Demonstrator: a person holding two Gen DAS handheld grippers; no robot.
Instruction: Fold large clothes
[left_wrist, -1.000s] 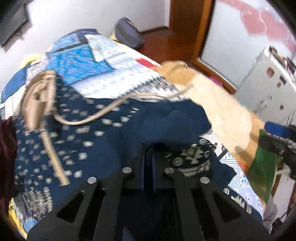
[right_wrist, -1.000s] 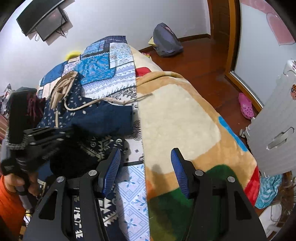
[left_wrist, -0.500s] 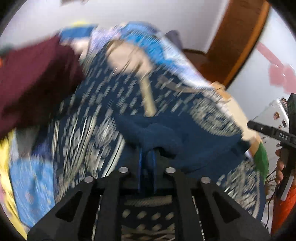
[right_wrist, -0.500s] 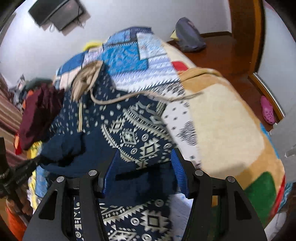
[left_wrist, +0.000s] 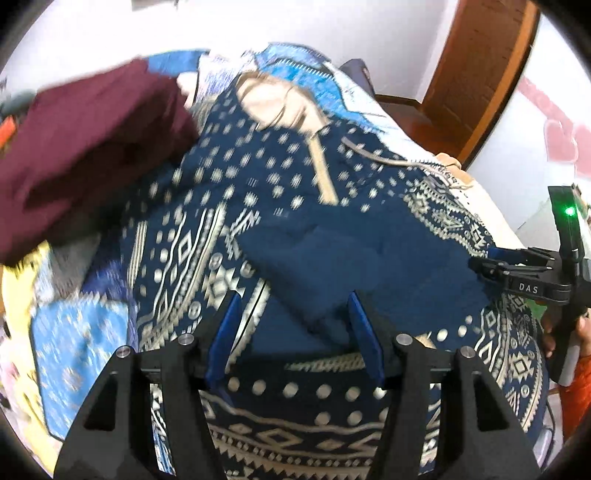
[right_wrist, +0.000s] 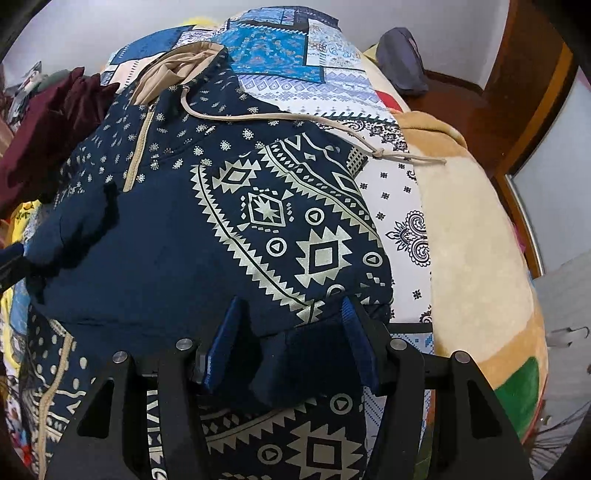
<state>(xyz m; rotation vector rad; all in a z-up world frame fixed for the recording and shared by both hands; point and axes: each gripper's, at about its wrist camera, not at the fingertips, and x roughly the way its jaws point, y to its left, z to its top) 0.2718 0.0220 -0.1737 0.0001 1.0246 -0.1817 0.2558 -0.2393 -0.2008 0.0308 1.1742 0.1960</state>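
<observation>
So your left gripper (left_wrist: 293, 334) jaws have just been opening, letting the plain navy sleeve (left_wrist: 332, 266) go across the hoodie (right_wrist: 229, 221) on the bed (right_wrist: 472, 236); right gripper (right_wrist: 291, 339) jaws gape too, cuff (right_wrist: 306, 354) loose between them; hoodie's long axis runs away from you, hood far end, right hand nearer the unfolded edge.

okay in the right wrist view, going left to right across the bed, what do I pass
Maroon garment → navy patterned hoodie → white printed sheet → beige fleece blanket → white ribbed panel at the far right edge.
</observation>
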